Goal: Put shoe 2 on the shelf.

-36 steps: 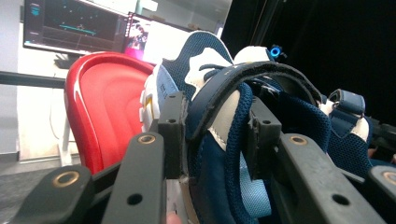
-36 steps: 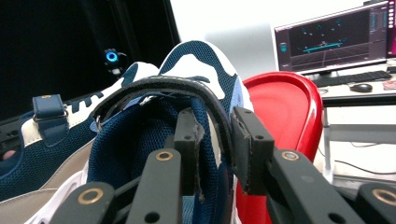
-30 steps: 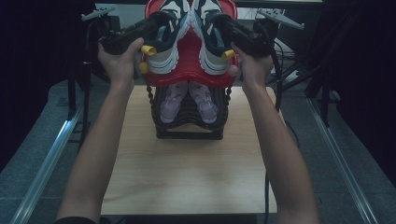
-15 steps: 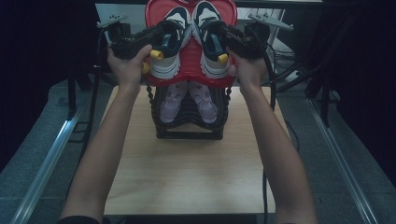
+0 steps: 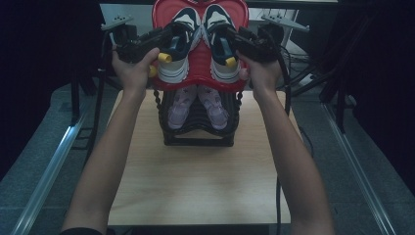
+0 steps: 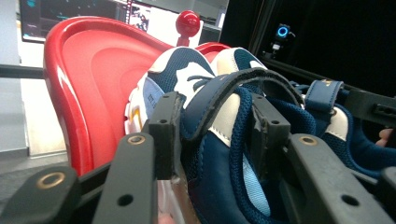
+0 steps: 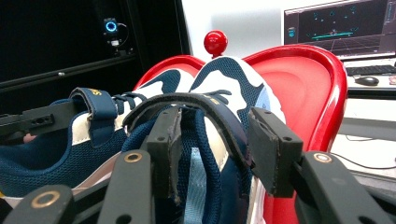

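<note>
A pair of navy and white sneakers lies on the red top tier (image 5: 198, 63) of a shoe rack, toes pointing away. My left gripper (image 5: 171, 46) is at the heel of the left sneaker (image 5: 173, 73). In the left gripper view, the left gripper (image 6: 212, 126) straddles the side wall of the left sneaker (image 6: 210, 158), jaws just opening. My right gripper (image 5: 227, 46) is at the right sneaker (image 5: 225, 71). The right gripper (image 7: 219, 140) straddles that right sneaker (image 7: 224, 93) at its collar, jaws just opening, and its right pad (image 7: 275, 149) stands off the shoe.
A black lower tier (image 5: 198, 139) holds a pair of pink shoes (image 5: 178, 110) below the red one. The rack stands at the far end of a wooden table (image 5: 195, 181). A red knob (image 7: 215, 42) tops the rack. Metal rails and cables flank the table; monitors stand behind.
Both hands have stayed at the sneakers' heels on the red tier, shifting only slightly. The sneakers now lie settled on the tier.
</note>
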Action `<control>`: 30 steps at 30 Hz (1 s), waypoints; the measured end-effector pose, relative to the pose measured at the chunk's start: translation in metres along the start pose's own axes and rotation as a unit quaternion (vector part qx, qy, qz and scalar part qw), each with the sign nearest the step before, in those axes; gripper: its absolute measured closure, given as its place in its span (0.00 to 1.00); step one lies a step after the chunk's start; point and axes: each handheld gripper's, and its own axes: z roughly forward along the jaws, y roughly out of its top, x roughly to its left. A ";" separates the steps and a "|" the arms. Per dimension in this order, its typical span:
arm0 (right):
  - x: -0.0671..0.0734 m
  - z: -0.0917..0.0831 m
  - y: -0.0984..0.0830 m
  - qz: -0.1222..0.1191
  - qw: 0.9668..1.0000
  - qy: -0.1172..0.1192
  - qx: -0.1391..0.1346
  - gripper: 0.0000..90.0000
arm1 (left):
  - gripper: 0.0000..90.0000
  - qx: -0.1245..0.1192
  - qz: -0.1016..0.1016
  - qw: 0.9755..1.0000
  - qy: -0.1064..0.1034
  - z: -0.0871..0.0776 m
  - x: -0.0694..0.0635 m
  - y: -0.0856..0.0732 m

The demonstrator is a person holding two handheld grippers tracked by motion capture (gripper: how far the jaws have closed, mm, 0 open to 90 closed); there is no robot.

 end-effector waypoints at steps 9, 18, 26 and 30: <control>-0.005 -0.001 -0.003 0.008 1.000 0.008 0.002 0.61 | 0.70 -0.017 0.010 1.000 0.013 0.003 0.001 -0.001; -0.005 -0.003 -0.004 0.003 1.000 0.013 0.004 0.61 | 0.68 -0.014 0.021 1.000 0.001 0.003 0.007 0.000; -0.006 -0.004 -0.005 0.000 1.000 0.012 0.007 0.61 | 0.68 -0.011 0.034 0.999 0.011 0.002 0.007 0.002; -0.005 -0.004 -0.005 0.001 1.000 0.013 0.009 0.61 | 0.69 -0.012 0.050 0.999 0.018 0.003 0.006 0.002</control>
